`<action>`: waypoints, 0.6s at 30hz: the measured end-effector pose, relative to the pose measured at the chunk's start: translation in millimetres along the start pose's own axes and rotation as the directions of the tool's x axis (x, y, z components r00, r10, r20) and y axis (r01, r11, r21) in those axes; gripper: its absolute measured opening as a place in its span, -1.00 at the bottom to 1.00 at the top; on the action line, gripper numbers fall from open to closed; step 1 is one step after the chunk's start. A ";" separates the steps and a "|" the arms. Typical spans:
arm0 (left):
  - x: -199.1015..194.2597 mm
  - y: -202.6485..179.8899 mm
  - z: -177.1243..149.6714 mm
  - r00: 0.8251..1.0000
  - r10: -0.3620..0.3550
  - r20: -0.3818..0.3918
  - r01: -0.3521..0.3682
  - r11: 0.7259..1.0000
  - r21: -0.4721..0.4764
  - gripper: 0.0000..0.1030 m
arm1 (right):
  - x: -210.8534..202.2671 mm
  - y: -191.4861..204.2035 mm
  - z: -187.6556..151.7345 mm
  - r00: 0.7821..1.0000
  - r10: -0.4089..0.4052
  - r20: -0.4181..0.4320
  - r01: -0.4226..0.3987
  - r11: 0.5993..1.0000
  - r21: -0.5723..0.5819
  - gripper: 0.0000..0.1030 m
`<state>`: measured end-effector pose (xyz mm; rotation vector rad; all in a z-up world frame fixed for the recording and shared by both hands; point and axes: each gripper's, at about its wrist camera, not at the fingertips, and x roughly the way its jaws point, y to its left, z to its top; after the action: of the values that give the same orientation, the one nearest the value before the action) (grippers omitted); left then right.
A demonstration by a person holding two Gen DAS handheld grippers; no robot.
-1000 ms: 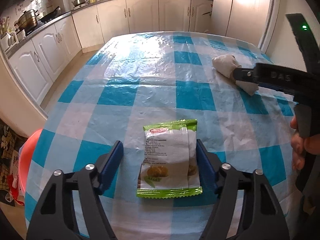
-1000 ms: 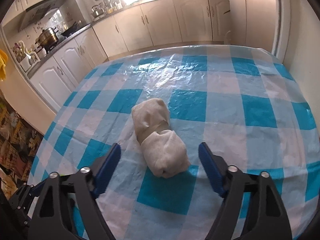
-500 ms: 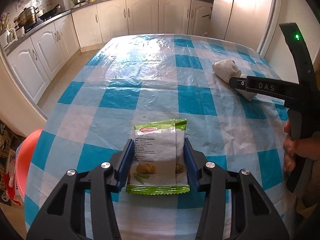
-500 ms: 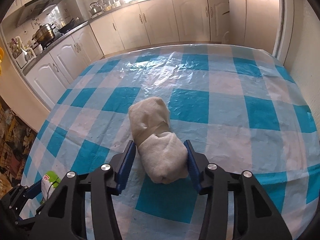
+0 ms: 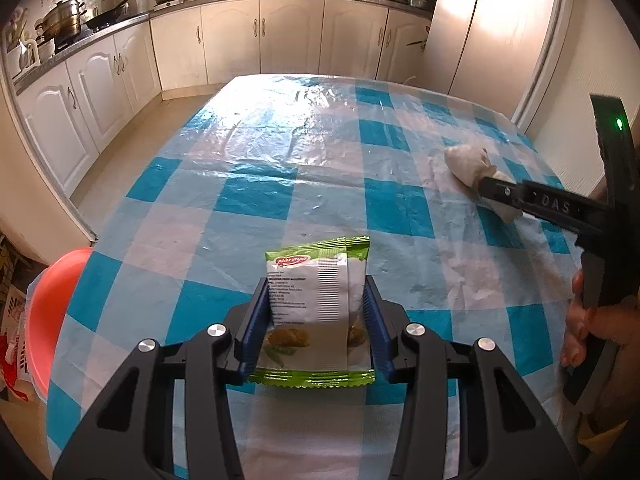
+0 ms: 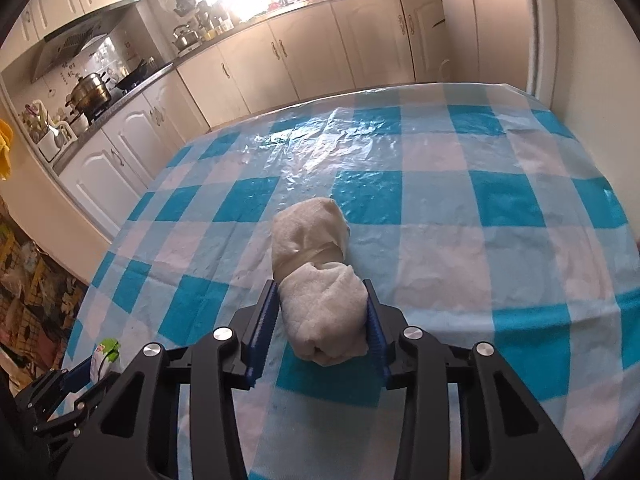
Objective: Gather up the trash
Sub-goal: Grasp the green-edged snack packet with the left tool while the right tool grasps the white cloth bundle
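Both pairs of jaws have just been closing on what lay between them, and each piece of trash is now pinched. Nearest the left wrist camera, the left gripper (image 5: 316, 322) clamps the green-and-white snack packet (image 5: 318, 292) by its two side edges with its blue pads (image 5: 253, 330); the packet's far end tilts up off the checked tablecloth (image 5: 256, 200), which it lay flat on a second ago. In the right wrist view the right gripper (image 6: 322, 322) squeezes the near half of a rolled, off-white cloth bundle (image 6: 316, 276), pads pressed into its sides, while the far half rests on the cloth-covered table. From the left view that same bundle sits well apart to the right, with a hand (image 5: 592, 332) on the right gripper's handle. Just off the table's left edge is an orange-red tub (image 5: 48, 320), perhaps a bin, though only part shows. Beyond the table run cream cabinets (image 5: 288, 36) under a worktop with pots.
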<state>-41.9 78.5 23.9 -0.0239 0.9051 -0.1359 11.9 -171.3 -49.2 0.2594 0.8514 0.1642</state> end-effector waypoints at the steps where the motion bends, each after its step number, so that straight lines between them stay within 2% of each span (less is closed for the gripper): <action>1: -1.6 0.8 -0.2 1.000 -0.004 0.002 0.004 1.000 -0.002 -0.10 | -3.5 -0.1 -2.0 1.000 0.000 0.004 0.000 1.000 0.003 -0.18; 18: -25.5 21.5 -6.6 0.998 -0.055 0.024 0.056 0.997 -0.051 -0.10 | -53.7 17.0 -38.4 1.000 0.013 0.025 -0.014 1.000 0.014 -0.20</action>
<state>-60.3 103.3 38.1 -0.0981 0.8860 -0.1634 -52.8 -162.1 -29.8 0.2796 0.8268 0.1675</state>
